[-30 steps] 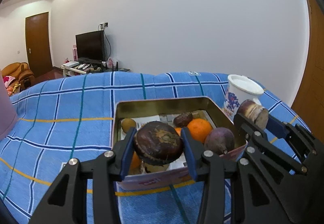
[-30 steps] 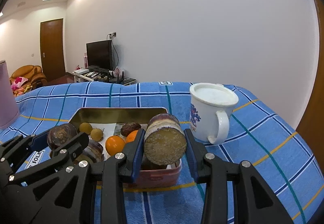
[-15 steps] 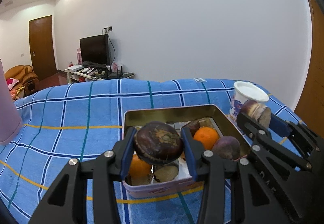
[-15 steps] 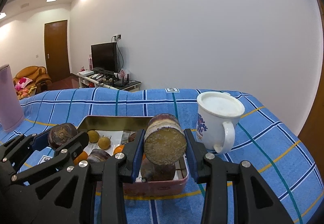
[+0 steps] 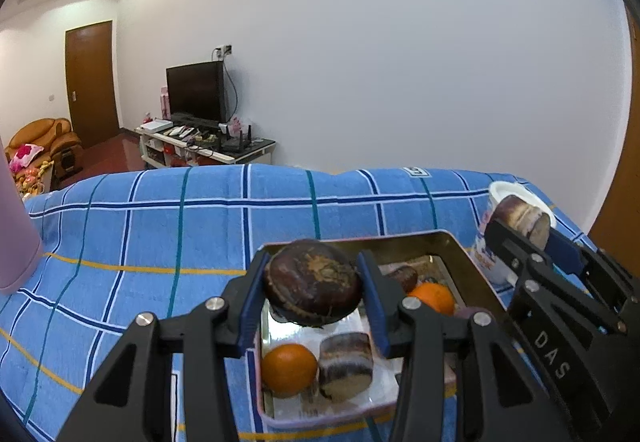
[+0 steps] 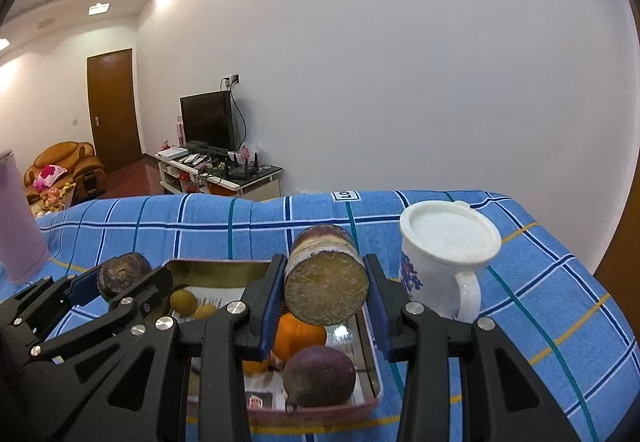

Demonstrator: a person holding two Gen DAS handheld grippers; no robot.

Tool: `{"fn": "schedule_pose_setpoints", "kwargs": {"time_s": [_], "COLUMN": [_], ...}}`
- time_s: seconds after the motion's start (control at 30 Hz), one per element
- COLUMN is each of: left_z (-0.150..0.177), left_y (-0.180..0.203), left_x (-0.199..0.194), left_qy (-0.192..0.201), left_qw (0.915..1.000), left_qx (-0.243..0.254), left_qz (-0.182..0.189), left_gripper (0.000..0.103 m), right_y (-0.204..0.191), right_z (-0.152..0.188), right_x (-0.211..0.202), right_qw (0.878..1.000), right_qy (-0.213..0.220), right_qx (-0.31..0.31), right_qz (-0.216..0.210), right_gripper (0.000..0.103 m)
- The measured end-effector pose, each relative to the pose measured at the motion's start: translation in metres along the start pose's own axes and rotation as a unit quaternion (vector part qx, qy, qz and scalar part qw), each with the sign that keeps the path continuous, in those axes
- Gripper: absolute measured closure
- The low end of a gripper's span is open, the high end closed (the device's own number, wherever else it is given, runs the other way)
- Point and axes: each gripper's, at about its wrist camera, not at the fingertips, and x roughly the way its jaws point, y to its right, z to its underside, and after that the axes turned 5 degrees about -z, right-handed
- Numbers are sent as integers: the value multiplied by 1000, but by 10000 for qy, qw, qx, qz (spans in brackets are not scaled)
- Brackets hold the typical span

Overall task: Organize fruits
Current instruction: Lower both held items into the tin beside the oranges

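The left gripper [image 5: 314,288] is clamped on a round, dark brown fruit [image 5: 312,282] with a rough, mottled skin and a dried tan scar on top. Its blue pads press both flanks, and the fruit hangs above the near half of the tin [image 5: 472,262]. The right gripper [image 6: 326,292] is clamped on a stub of cane [image 6: 326,274], a short cylinder with a purple, pale-banded rind and a flat, grainy yellow cut face turned to the camera. It hangs over the tin's right side, near the mug [image 6: 444,254].

The tin is a shallow rectangular metal box with rounded corners, a gold inner wall and a pink outside, lined with printed paper. Inside lie a smooth orange [image 5: 289,370], a second cane piece [image 5: 346,364] just beside it, another orange [image 5: 432,297], a dull purple egg-shaped fruit [image 6: 318,376] and two small tan round fruits [image 6: 183,300].

The mug is white glazed ceramic with a blue floral print and a loop handle, standing just right of the tin. The cloth [image 5: 160,226] is blue towelling with a plaid of navy, teal and yellow lines. It lies bare to the left as far as a pink cylinder [image 5: 16,238] at the edge, and bare beyond the tin to the far edge.
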Motion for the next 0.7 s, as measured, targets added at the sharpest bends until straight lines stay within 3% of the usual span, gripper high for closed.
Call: {"fn": "schedule_pose_setpoints", "kwargs": {"time_s": [0.7], "left_z": [-15], "left_y": [6], "left_x": [47], "left_qy": [-630], "left_qw": [9973], "left_qx": [214], "left_qz": [-305], "left_gripper": [56], "right_y": [-1], "right_z": [-21], "right_x": [45], "right_qw": [9991], "right_qy": [-228], "right_qx": [350], "right_qz": [-53], "right_gripper": [63]}}
